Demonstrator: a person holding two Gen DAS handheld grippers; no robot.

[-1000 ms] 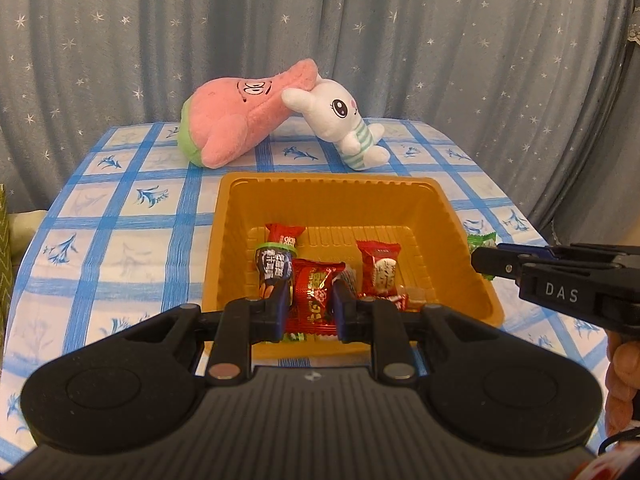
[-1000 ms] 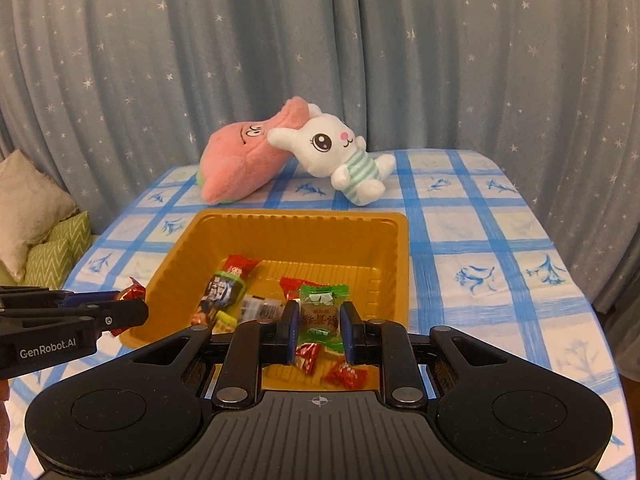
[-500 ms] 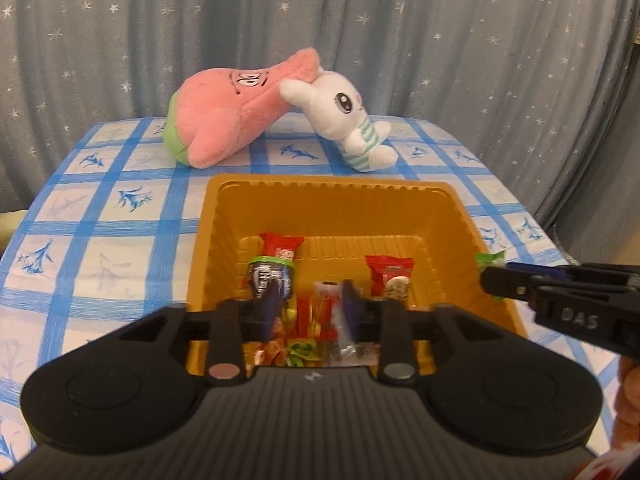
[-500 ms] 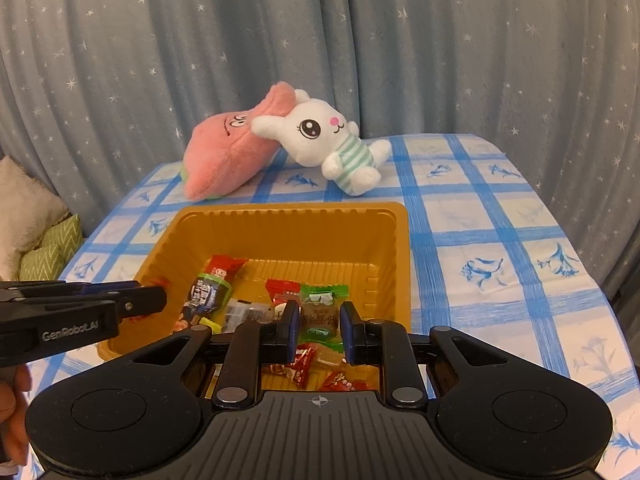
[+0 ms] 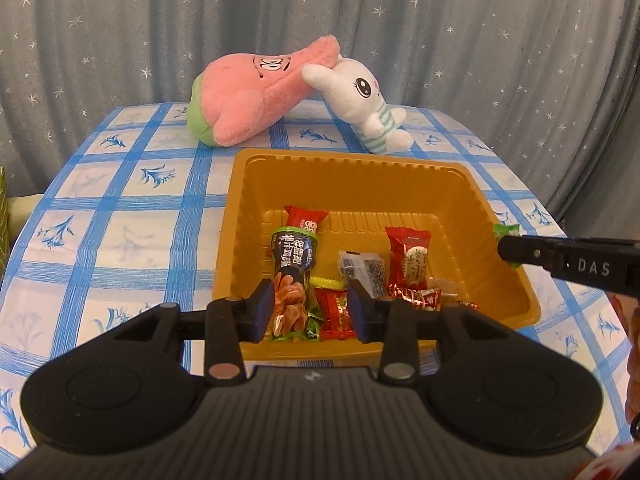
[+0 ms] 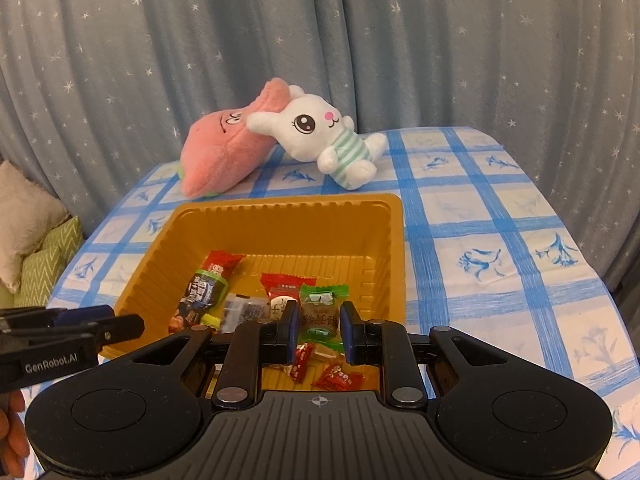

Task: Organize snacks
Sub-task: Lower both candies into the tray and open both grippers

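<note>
Now, your right gripper [image 6: 319,330] is pinched narrow on the green candy packet [image 6: 321,311], low in the middle of the right wrist frame, above the near end of the orange tray [image 6: 396,240]. Expect it to be light, crinkly and slick; the pads have it by its two long edges across the flat middle, the best place, since the crimped ends would likely slip. Its long axis runs up and down the frame, one crimped end pointing away from you toward the plush rabbit [image 6: 320,136].

Your left gripper [image 5: 311,310] stands part-way apart with nothing gripped; the dark snack tube [image 5: 293,268] appears to lie in the tray beyond its fingers, though the overlap makes contact hard to rule out. The other wrappers lie loose in the tray.
</note>
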